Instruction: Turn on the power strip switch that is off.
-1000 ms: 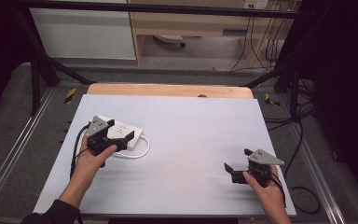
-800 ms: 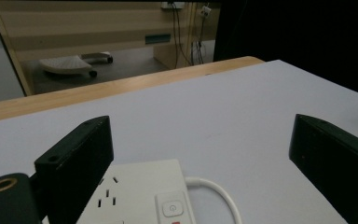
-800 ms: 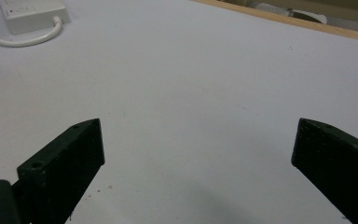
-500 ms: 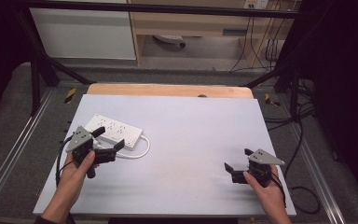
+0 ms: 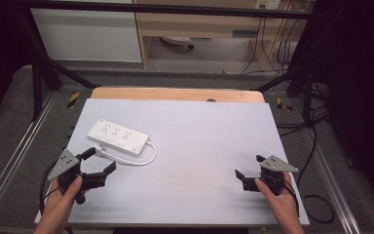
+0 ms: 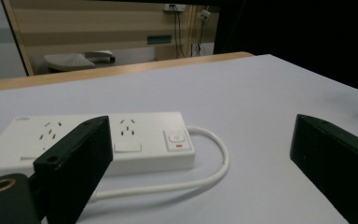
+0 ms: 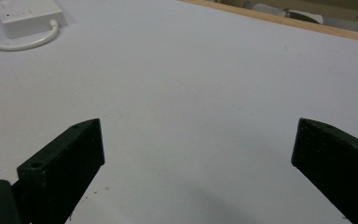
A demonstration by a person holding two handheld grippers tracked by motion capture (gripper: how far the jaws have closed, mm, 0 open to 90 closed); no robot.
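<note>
A white power strip (image 5: 118,136) lies flat on the left part of the white table top (image 5: 199,131), its white cable (image 5: 141,161) looping from its right end back to a plug near its front. My left gripper (image 5: 101,161) is open just in front of the strip, apart from it, jaws spread and empty. In the left gripper view the power strip (image 6: 135,140) and its cable (image 6: 214,163) sit beyond the jaws. My right gripper (image 5: 251,168) stands open and empty at the front right. The right gripper view catches the strip's end (image 7: 23,14) far off.
A wooden edge (image 5: 175,93) runs along the table's far side. Metal rails (image 5: 9,151) flank the table, and black cables (image 5: 316,146) trail on the floor at the right. A cabinet (image 5: 87,34) and a shelf stand behind the table.
My left gripper has drawn back from over the power strip toward the table's front left, leaving the strip uncovered and lying where it was. The right gripper has stayed still.
</note>
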